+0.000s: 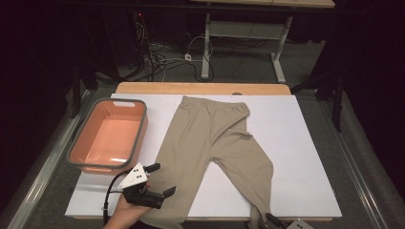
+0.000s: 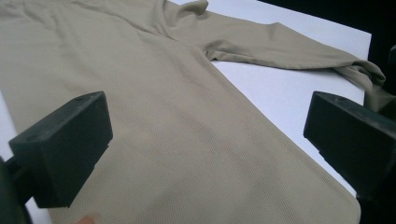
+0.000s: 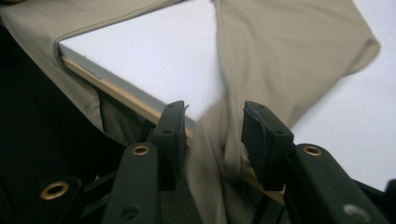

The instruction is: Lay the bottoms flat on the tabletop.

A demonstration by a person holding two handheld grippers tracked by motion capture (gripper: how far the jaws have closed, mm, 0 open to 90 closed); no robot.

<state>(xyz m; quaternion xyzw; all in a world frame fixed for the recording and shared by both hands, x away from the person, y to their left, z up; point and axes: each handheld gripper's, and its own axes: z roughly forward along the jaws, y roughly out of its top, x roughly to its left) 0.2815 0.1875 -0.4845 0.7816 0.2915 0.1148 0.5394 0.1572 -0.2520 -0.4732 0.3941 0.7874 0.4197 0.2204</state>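
A pair of beige trousers point(image 1: 215, 138) lies spread on the white desk point(image 1: 305, 143), waistband toward twelve o'clock and legs running toward six, with an orange basin point(image 1: 109, 136) just beside them at nine o'clock. The left claw point(image 1: 161, 179) hovers released over the left leg near seven o'clock, jaws wide apart. At the desk's near edge, around five o'clock, the right claw point(image 3: 212, 135) stands parted around the hanging cuff of the other leg, its pads not pressing the cloth.
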